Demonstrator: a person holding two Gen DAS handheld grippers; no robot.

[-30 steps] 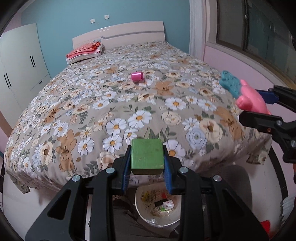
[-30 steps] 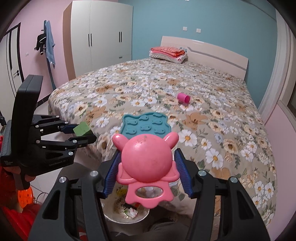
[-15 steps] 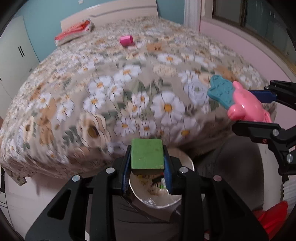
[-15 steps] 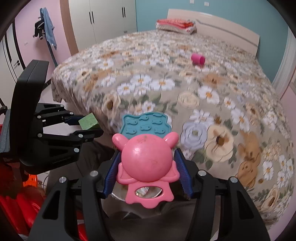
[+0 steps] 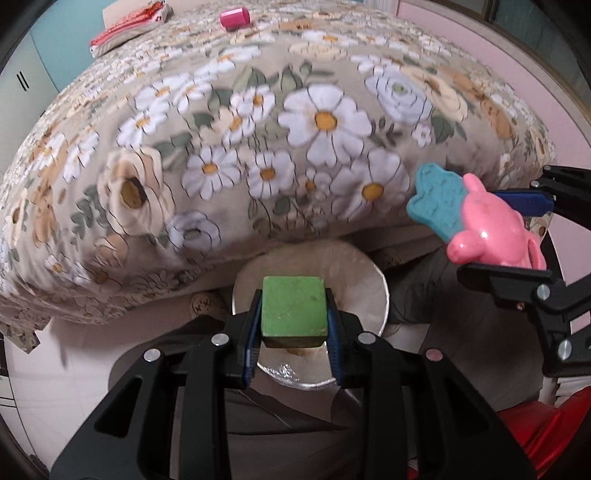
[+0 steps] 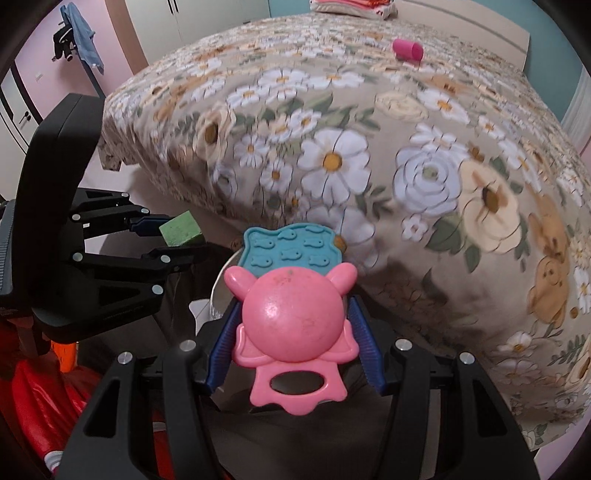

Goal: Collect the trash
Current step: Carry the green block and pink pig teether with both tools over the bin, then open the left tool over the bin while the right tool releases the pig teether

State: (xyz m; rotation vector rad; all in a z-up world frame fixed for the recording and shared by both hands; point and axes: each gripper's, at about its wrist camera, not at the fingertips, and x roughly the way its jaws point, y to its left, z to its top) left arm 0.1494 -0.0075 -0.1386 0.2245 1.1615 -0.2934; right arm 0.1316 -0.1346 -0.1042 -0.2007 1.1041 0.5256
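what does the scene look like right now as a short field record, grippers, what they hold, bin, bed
left gripper: shut on green square block
right gripper: shut on pink plastic pig-shaped toy with teal plate
bin: round silver-lined bin, directly below the block
bed: floral bedspread, small pink cup lying on it, folded red cloth near headboard

Bin [image 5: 369,273] contents hidden behind green block [image 5: 293,310] — bedspread [image 5: 258,147] flowers motion-blurred

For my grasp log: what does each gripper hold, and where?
Left gripper: green block, by opposite side faces. Right gripper: pink toy, by its round body's sides.
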